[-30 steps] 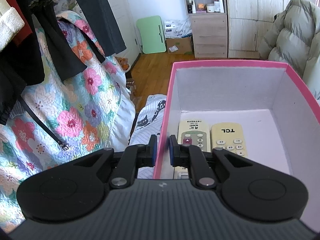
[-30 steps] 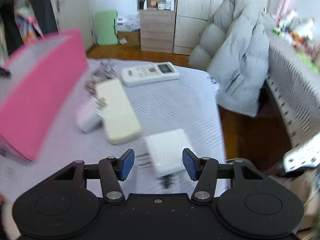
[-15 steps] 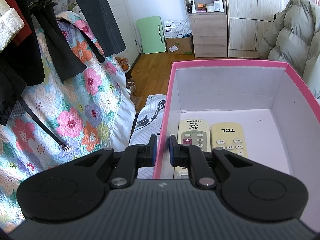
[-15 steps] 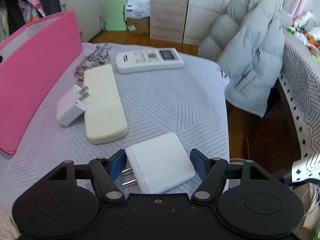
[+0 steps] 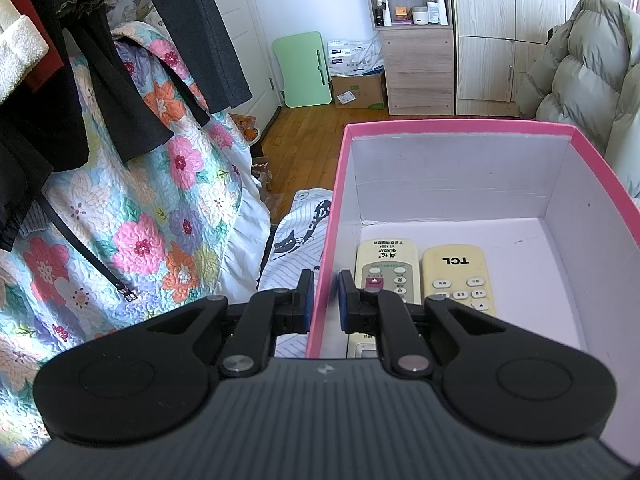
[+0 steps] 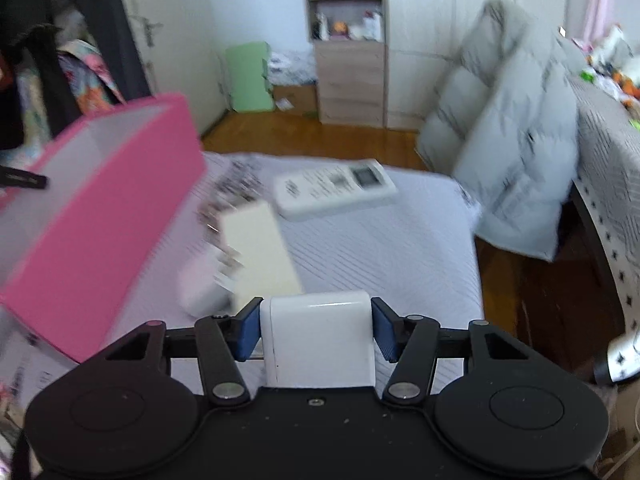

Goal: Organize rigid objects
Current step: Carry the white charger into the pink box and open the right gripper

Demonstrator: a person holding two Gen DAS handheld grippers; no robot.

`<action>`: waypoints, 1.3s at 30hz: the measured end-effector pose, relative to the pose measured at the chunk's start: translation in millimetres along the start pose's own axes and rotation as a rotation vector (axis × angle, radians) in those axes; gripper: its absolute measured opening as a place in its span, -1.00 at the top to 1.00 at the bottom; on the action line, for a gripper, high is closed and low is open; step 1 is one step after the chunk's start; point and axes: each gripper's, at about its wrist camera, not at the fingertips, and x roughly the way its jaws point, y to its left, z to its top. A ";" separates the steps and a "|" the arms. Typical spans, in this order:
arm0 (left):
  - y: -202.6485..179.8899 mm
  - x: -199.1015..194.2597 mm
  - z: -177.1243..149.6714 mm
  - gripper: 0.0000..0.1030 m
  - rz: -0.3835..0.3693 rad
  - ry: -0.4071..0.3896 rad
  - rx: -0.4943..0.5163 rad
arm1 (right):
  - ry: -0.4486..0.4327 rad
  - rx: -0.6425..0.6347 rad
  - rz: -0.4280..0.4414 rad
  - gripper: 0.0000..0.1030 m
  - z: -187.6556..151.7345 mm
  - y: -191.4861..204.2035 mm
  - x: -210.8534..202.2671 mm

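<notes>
Left tool (image 5: 323,295): pointing down at a slant, jaws nearly closed, clamped on the box (image 5: 320,300) wall, one pad outside, one inside
Right tool (image 6: 316,330): tilted downward, jaws have just been closing, blue pads pressed on both sides of the charger (image 6: 320,340), held clear of the bed

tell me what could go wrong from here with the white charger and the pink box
The right gripper holds the white charger only by its smooth side faces, so it might slip or twist on the way over. The left gripper pinches just one thin wall of the pink box; a bump could tip it. Two remotes already lie inside, so a careless drop may land on them.
</notes>
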 end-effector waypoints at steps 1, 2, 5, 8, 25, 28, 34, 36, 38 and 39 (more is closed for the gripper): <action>0.0 0.0 0.1 0.78 -0.001 0.000 -0.001 | -0.014 -0.005 0.024 -0.19 4.5 5.3 -4.6; 0.0 0.0 0.1 0.78 0.000 0.000 0.000 | -0.035 -0.013 0.054 -0.19 10.6 13.2 -10.7; 0.6 0.0 -0.3 0.78 -0.001 0.000 -0.004 | -0.086 -0.060 0.135 -0.19 30.2 39.4 -29.4; -0.3 0.0 0.0 0.79 0.000 0.000 0.001 | -0.143 -0.161 0.240 -0.19 53.0 76.5 -51.7; -1.9 0.0 1.4 0.78 0.002 -0.002 0.007 | 0.051 -0.642 0.336 -0.19 106.3 199.8 35.5; -2.0 -0.2 2.0 0.78 0.002 -0.005 0.010 | 0.047 -0.703 0.350 -0.19 108.2 207.2 43.9; -6.3 -0.2 2.9 0.79 0.020 -0.008 0.032 | 0.168 -0.836 0.337 -0.19 103.0 227.4 69.5; -8.8 -1.2 2.3 0.78 0.026 -0.009 0.035 | 0.197 -0.863 0.321 -0.19 99.9 232.4 76.8; -9.3 -1.2 2.0 0.78 0.028 -0.009 0.039 | 0.206 -0.860 0.302 -0.18 101.5 232.2 82.5; -9.2 -1.2 2.0 0.78 0.028 -0.009 0.040 | 0.215 -0.859 0.299 -0.18 102.2 232.0 86.0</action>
